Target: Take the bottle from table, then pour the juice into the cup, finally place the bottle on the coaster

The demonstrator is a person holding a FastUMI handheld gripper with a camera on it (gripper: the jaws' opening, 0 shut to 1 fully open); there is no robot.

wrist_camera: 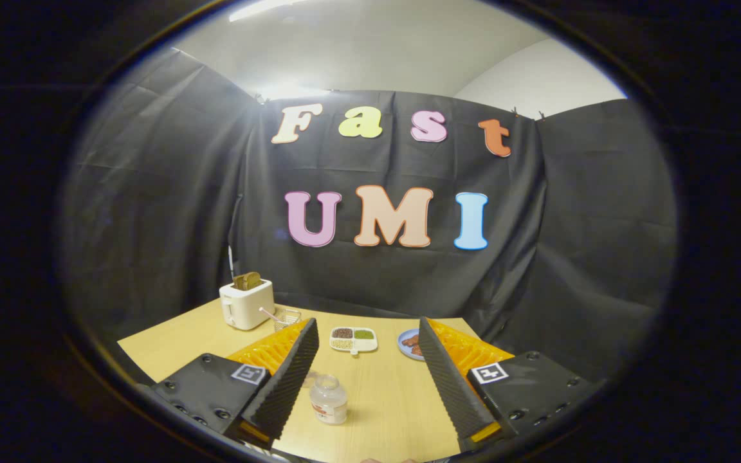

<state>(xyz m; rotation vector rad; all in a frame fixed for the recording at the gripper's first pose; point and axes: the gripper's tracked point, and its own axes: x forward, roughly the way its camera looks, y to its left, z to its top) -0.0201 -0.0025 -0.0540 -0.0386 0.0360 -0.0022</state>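
A small clear bottle (328, 399) with a pale label stands upright on the wooden table (390, 392). It is between my two fingers, nearer the left finger (287, 379) and well back from the tips. My gripper (366, 326) is open wide and neither finger touches the bottle. A small pale thing (309, 379) peeks out behind the left finger; I cannot tell what it is.
Beyond the fingertips sit a white divided dish (353, 339) with grains and a blue plate (408, 344) with brown food. A white toaster (246, 303) holding bread stands at the far left, with a small clear container (287, 317) beside it. Black cloth walls close the table's far side.
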